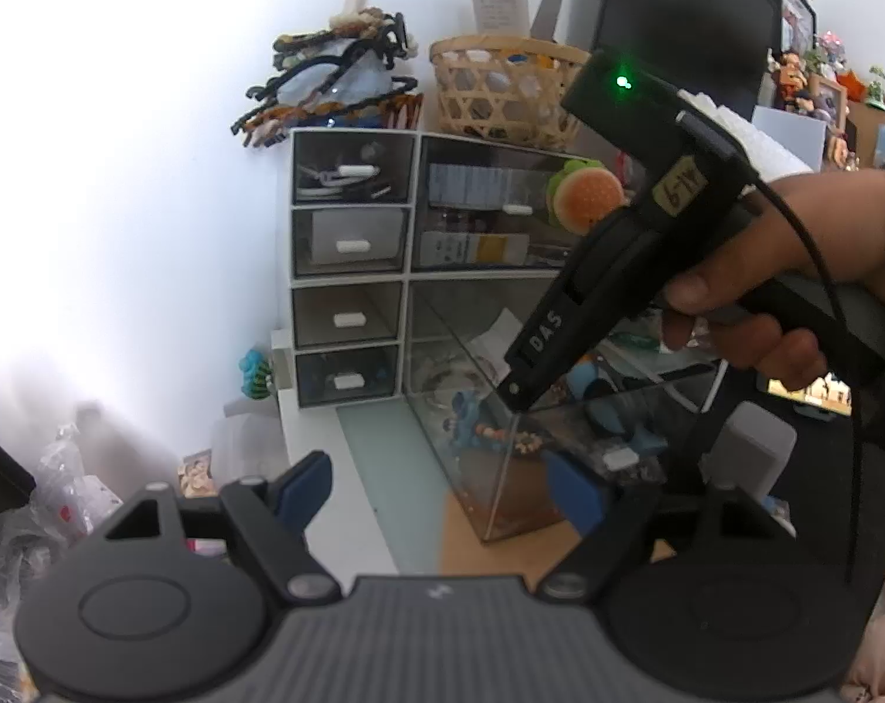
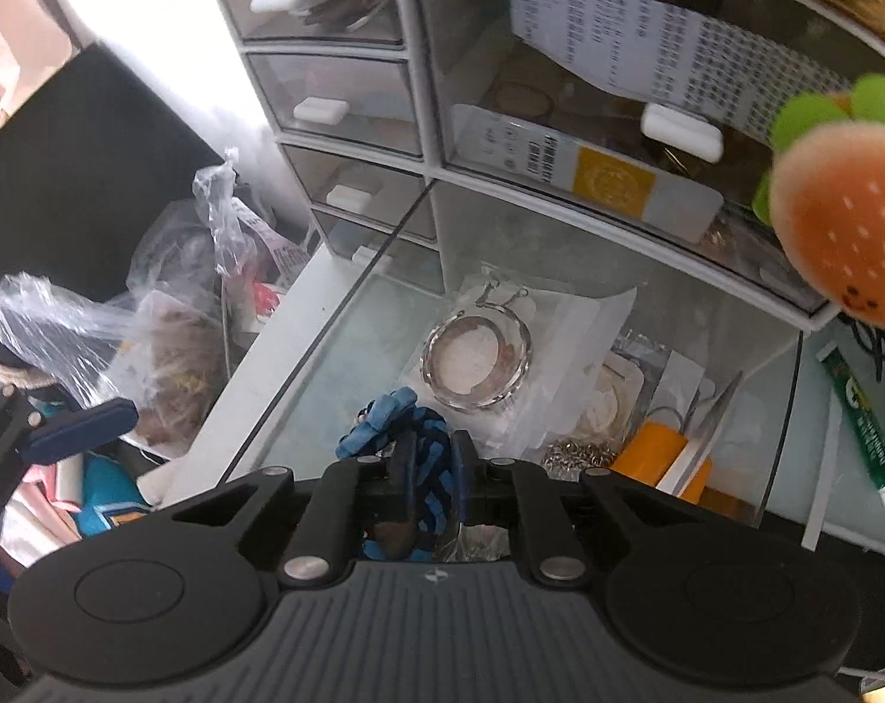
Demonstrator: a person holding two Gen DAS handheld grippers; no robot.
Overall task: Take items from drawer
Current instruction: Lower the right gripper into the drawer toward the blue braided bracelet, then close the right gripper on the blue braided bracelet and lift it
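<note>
A clear drawer (image 2: pixel 325 345) is pulled out of the bottom right of a white organizer (image 2: pixel 425 117). It holds a blue and black braided cord (image 2: pixel 425 439), a clear round bangle (image 2: pixel 475 360), an orange box (image 2: pixel 656 457) and a tangle of small metal rings (image 2: pixel 577 454). My right gripper (image 2: pixel 431 463) points steeply down into the drawer, shut on the braided cord. In the left wrist view a hand (image 1: pixel 735 316) holds that gripper over the drawer (image 1: pixel 489 486). My left gripper (image 1: pixel 442 492) stands open and empty in front of the drawer's near corner.
A hamburger plush (image 2: pixel 841 222) hangs at the organizer's right. Several small shut drawers (image 1: pixel 346 269) fill its left column. A wicker basket (image 1: pixel 501 94) and hair bands (image 1: pixel 337 82) sit on top. Plastic bags (image 2: pixel 167 316) lie at the left, a green tube (image 2: pixel 858 422) at the right.
</note>
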